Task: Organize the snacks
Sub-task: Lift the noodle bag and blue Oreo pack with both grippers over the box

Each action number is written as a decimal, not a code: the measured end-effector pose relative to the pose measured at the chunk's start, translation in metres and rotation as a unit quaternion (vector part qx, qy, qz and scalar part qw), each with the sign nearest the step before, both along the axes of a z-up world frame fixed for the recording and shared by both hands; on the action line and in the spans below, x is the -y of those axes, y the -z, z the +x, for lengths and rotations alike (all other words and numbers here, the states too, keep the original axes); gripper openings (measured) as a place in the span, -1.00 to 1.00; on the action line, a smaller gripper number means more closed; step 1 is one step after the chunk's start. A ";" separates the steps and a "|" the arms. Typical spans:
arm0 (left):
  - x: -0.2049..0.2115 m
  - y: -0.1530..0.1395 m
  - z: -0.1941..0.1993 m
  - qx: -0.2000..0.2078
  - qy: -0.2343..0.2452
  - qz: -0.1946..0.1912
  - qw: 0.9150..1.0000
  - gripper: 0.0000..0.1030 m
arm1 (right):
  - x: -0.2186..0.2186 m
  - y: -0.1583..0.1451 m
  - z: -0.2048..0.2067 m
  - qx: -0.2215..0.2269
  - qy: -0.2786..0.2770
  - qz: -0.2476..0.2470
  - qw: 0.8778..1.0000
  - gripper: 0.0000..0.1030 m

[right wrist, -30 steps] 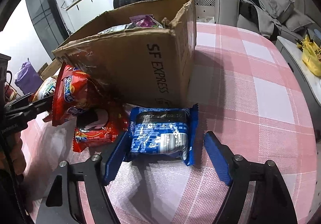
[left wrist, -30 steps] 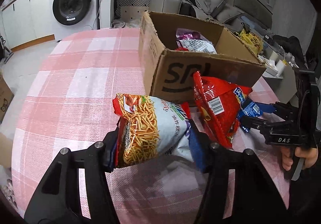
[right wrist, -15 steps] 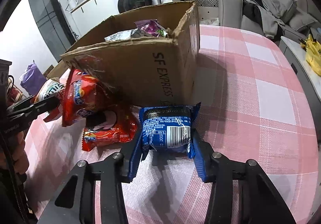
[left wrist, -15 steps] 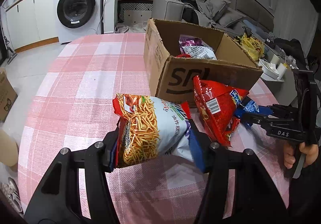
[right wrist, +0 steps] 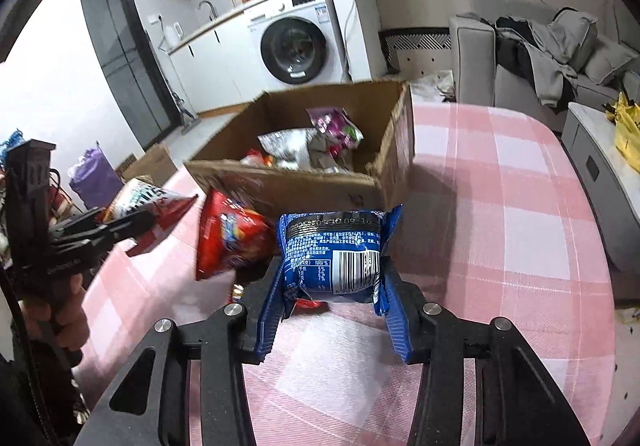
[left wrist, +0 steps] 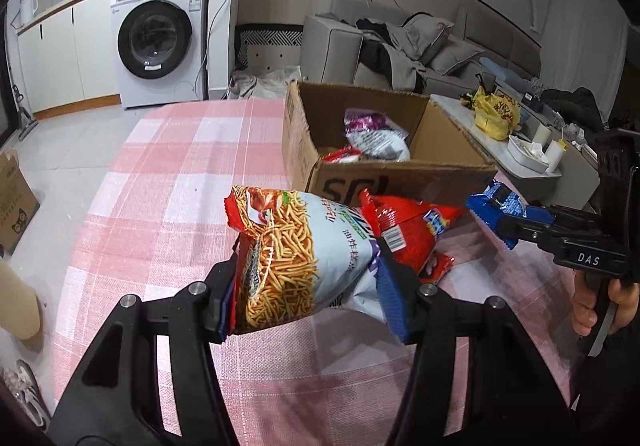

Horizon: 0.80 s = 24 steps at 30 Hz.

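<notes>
Checked cloth (left wrist: pixel 168 214); crinkly, perhaps foil, packets in both tongs.

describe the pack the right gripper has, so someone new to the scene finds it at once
Start at the open cardboard box on the pink checked tablecloth. Just in front of its near wall, lifted off the cloth, the right gripper is shut on a blue snack pack. It is the only blue pack, with a white barcode; the packs beside it are red.
</notes>
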State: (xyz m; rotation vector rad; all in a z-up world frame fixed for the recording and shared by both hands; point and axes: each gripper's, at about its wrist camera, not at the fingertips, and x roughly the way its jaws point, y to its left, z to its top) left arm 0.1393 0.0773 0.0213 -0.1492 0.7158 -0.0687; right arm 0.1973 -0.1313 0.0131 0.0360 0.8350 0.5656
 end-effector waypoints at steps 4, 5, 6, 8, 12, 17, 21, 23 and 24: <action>0.003 -0.013 -0.007 0.014 0.002 -0.002 1.000 0.06 | 0.001 -0.013 -0.007 0.019 -0.003 0.012 1.000 -0.11; 0.004 -0.017 -0.008 0.017 0.003 0.000 1.000 0.06 | 0.001 -0.016 -0.009 0.024 -0.004 0.014 1.000 -0.11; 0.005 -0.021 -0.008 0.022 0.003 0.000 1.000 0.06 | 0.001 -0.020 -0.011 0.030 -0.003 0.017 0.999 -0.11; 0.006 -0.026 -0.010 0.026 0.005 -0.002 1.000 0.06 | 0.003 -0.027 -0.014 0.039 -0.003 0.025 0.999 -0.11; 0.008 -0.039 -0.013 0.036 0.009 0.002 0.999 0.06 | 0.007 -0.034 -0.016 0.050 0.003 0.032 0.998 -0.11; 0.007 -0.049 -0.012 0.043 0.013 -0.002 0.999 0.06 | 0.010 -0.038 -0.019 0.059 0.011 0.042 0.997 -0.11; 0.006 -0.055 -0.008 0.048 0.018 -0.001 0.999 0.06 | 0.011 -0.037 -0.018 0.058 0.013 0.045 0.997 -0.11; 0.004 -0.058 -0.008 0.050 0.021 -0.004 0.999 0.06 | 0.011 -0.036 -0.018 0.058 0.014 0.047 0.997 -0.11; 0.007 -0.059 -0.003 0.050 0.021 -0.005 0.999 0.06 | 0.011 -0.036 -0.017 0.059 0.016 0.047 0.997 -0.11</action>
